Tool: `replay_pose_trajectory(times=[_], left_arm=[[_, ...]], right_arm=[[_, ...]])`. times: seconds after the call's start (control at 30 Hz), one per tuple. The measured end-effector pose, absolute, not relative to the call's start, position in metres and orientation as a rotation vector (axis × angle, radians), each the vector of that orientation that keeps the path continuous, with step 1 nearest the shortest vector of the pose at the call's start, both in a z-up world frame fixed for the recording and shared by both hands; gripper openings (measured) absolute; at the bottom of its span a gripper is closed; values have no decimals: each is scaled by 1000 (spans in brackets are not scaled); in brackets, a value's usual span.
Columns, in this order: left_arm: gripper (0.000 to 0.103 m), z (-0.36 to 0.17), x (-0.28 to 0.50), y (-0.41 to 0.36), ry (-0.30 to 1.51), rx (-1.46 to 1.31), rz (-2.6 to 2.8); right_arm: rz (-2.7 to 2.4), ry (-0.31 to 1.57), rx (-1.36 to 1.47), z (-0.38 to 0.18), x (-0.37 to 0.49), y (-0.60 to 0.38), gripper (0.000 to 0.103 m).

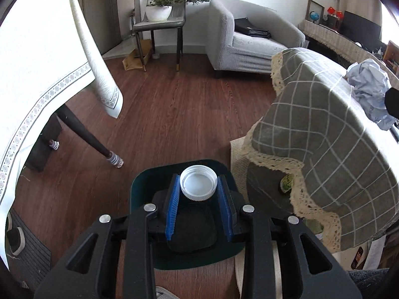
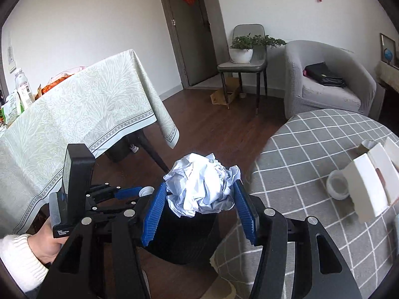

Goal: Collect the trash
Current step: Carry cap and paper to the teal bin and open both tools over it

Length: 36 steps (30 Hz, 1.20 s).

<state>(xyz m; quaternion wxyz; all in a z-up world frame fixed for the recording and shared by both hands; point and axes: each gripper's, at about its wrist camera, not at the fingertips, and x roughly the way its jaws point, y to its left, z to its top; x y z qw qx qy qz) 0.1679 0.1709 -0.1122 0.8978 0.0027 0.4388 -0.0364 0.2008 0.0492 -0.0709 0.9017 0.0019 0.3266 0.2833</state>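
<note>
Left gripper (image 1: 198,186): jaws pinching a white cap (image 1: 198,184) by its sides, open face toward the camera, hanging right over the dark bin (image 1: 139,186) on the floor. Right gripper (image 2: 199,196): jaws clamped on a paper ball (image 2: 203,185), crumpled and pale, bulging above the blue pads (image 2: 153,214); the bin shows dark just beneath it too. A hand (image 2: 47,246) in a white sleeve grips the left tool, which sits close beside the right one. Both loads look poised above the bin mouth, so the step in hand reads as the drop-off. Next move likely calls for spreading each pair of jaws while centred over the opening; the cap is small and could bounce off the rim, the paper may cling to the ribbed pads. On the checked worktop (image 2: 311,144) nearby, a small white tub (image 2: 338,185) and white cartons (image 2: 371,182) remain, probably further trash to fetch afterwards.
</note>
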Motion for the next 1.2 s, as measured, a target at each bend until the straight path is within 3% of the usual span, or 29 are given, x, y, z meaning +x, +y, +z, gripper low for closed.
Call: replay_pose_trajectory(times=[0.87,1.0,1.2], left_arm=[[35,-216,155,235,1239,16,-58],[49,-214,153,240,1218,7,-49],[59,-191,148,251,1128,-37,-43]], right_arm=[[680,841,-58,-128,229,154,56],[682,866,-66,-136,233,161,56],[664,923,-75,-157,240,170,56]])
